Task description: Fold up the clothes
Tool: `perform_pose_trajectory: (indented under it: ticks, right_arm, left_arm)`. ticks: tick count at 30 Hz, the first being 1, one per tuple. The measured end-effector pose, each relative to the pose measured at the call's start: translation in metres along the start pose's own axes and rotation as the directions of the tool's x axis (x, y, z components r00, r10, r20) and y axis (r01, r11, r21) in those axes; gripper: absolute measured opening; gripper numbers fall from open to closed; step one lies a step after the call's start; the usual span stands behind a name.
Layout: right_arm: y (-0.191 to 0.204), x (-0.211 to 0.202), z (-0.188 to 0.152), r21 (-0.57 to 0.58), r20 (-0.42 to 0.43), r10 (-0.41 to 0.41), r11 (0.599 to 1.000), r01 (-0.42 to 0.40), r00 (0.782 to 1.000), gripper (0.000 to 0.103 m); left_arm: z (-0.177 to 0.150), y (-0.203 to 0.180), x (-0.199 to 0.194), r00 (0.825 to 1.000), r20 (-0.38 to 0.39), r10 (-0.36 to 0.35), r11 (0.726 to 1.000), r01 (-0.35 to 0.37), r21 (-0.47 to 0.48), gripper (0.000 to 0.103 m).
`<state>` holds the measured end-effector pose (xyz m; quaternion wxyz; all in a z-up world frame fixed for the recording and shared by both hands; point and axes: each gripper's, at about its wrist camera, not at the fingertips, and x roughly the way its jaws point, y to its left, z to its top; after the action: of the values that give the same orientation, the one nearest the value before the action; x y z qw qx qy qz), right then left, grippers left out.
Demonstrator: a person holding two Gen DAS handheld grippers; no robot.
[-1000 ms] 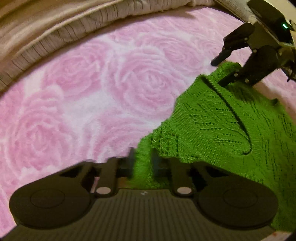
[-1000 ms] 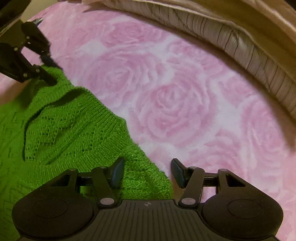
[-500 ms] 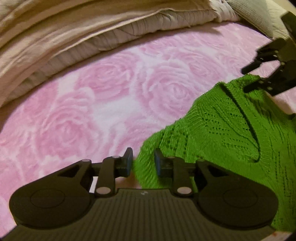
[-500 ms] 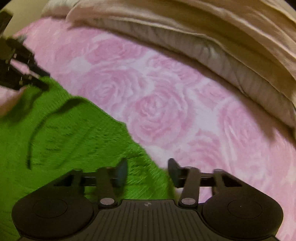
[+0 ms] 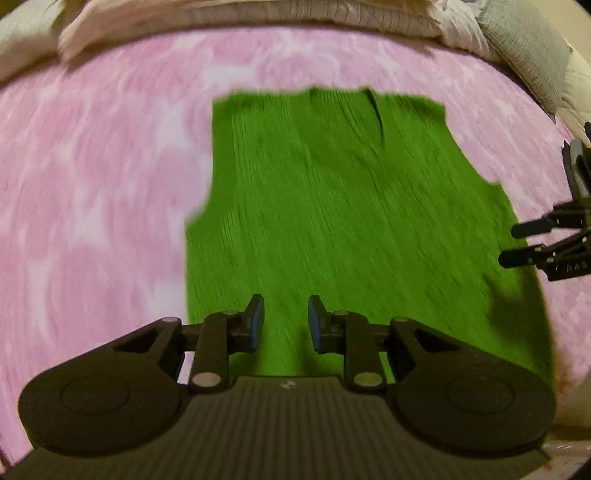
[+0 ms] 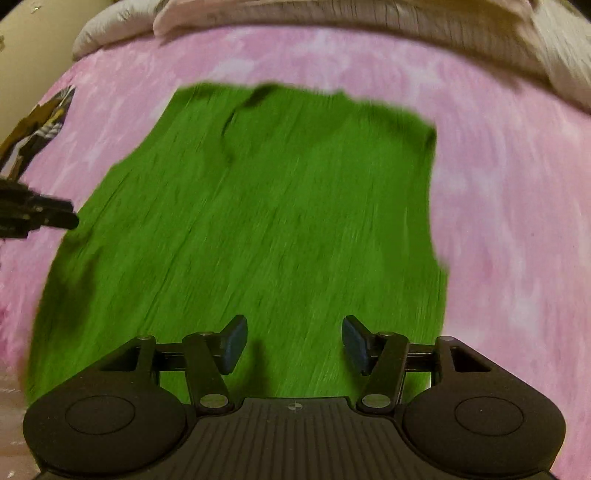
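Observation:
A green knitted sleeveless top lies spread flat on the pink rose blanket, neckline at the far end; both views are motion-blurred. My left gripper hovers above the top's near part, narrowly open, with nothing between its pads. My right gripper hovers above the same garment, its jaws opening wide and holding nothing. Each gripper shows in the other's view: the right gripper at the top's right edge, the left gripper at its left edge.
Beige bedding is heaped along the blanket's far edge, with a grey pillow at the far right. The same bedding fills the back of the right wrist view. A dark printed patch sits at the far left.
The left gripper let go of the top's corner. Both grippers drew back and up from the shoulder end, so the whole top now shows lying flat. The right jaws stand wider.

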<state>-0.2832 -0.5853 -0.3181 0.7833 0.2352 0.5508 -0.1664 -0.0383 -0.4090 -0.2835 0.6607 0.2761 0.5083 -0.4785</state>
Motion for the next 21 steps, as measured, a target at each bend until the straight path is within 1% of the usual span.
perform_pose_trajectory:
  ticks: [3,5,6,7,8,9,10,12,14,16,18,21]
  right_arm:
    - [0.006,-0.023,-0.026,0.074,-0.037,-0.008,0.997,0.011,0.999,0.055]
    - [0.009,-0.039,-0.035,0.118,-0.055,-0.020,0.993,0.026,0.998,0.056]
    - [0.011,-0.047,-0.040,0.144,-0.062,-0.022,0.989,0.031,0.998,0.057]
    - [0.013,-0.055,-0.043,0.168,-0.065,-0.022,0.985,0.033,0.998,0.062]
    - [0.017,-0.065,-0.048,0.188,-0.061,-0.023,0.982,0.034,0.998,0.067]
    - [0.019,-0.076,-0.051,0.207,-0.051,-0.025,0.978,0.035,0.998,0.076]
    - [0.022,-0.086,-0.054,0.219,-0.041,-0.027,0.975,0.035,0.999,0.081]
    - [0.031,-0.102,-0.061,0.233,-0.025,-0.025,0.972,0.030,0.999,0.082]
    - [0.041,-0.113,-0.068,0.245,-0.012,-0.028,0.969,0.030,1.000,0.082]
    - [0.051,-0.125,-0.077,0.274,0.003,-0.048,0.961,0.045,0.999,0.082]
    - [0.062,-0.136,-0.087,0.306,0.017,-0.067,0.950,0.059,0.998,0.082]
    - [0.079,-0.152,-0.104,0.340,0.017,-0.093,0.937,0.081,0.996,0.082]
  left_arm:
    - [-0.032,-0.018,-0.028,0.999,-0.018,0.028,0.997,-0.029,-0.065,0.031]
    - [-0.048,-0.030,-0.047,0.999,-0.021,0.038,0.993,-0.040,-0.109,0.038]
    - [-0.053,-0.035,-0.056,0.999,-0.024,0.049,0.991,-0.051,-0.124,0.043]
    - [-0.058,-0.040,-0.064,0.998,-0.028,0.055,0.989,-0.058,-0.135,0.048]
    - [-0.062,-0.044,-0.072,0.998,-0.032,0.061,0.987,-0.065,-0.146,0.050]
    - [-0.065,-0.048,-0.078,0.997,-0.033,0.063,0.986,-0.068,-0.155,0.056]
    - [-0.068,-0.052,-0.085,0.997,-0.036,0.067,0.985,-0.072,-0.159,0.064]
    - [-0.074,-0.056,-0.096,0.996,-0.041,0.077,0.985,-0.083,-0.154,0.072]
    - [-0.079,-0.058,-0.106,0.996,-0.031,0.082,0.987,-0.085,-0.137,0.076]
    - [-0.084,-0.056,-0.115,0.996,-0.023,0.082,0.989,-0.084,-0.121,0.086]
    - [-0.092,-0.053,-0.121,0.997,-0.011,0.073,0.991,-0.074,-0.108,0.090]
    - [-0.107,-0.050,-0.129,0.998,-0.012,0.066,0.993,-0.067,-0.095,0.093]
